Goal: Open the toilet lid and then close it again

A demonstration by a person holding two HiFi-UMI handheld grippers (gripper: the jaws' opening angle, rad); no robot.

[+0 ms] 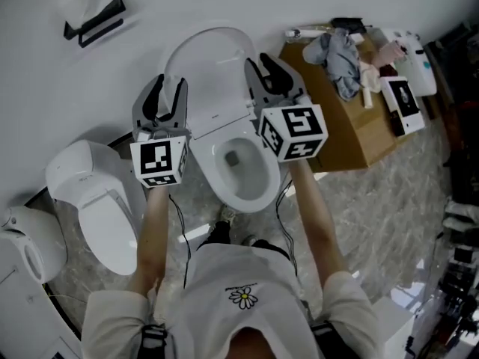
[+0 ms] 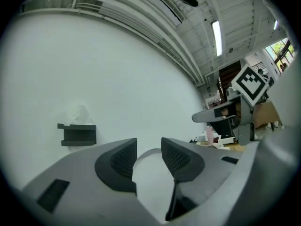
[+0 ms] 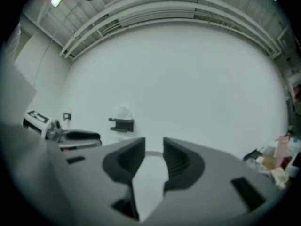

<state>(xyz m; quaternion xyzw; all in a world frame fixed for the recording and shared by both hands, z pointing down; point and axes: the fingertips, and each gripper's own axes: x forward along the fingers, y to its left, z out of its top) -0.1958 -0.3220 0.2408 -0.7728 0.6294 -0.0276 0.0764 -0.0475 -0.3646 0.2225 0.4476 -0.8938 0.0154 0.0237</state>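
The white toilet stands against the wall with its lid [image 1: 213,62] raised and the bowl [image 1: 243,167] uncovered. My left gripper [image 1: 169,88] hangs in the air to the left of the lid, and my right gripper [image 1: 271,66] to the lid's right. Neither touches it. In the left gripper view the left gripper [image 2: 149,147] is open with only a gap between the pads, and the lid's curved top edge [image 2: 148,153] shows beyond. In the right gripper view the right gripper [image 3: 154,147] is open too, with nothing held.
A second white toilet [image 1: 97,193] with its lid down stands to the left. A black tissue holder [image 1: 93,13] hangs on the wall. A brown wooden stand [image 1: 359,137] with cloths and bottles is at the right. The person's feet are in front of the bowl.
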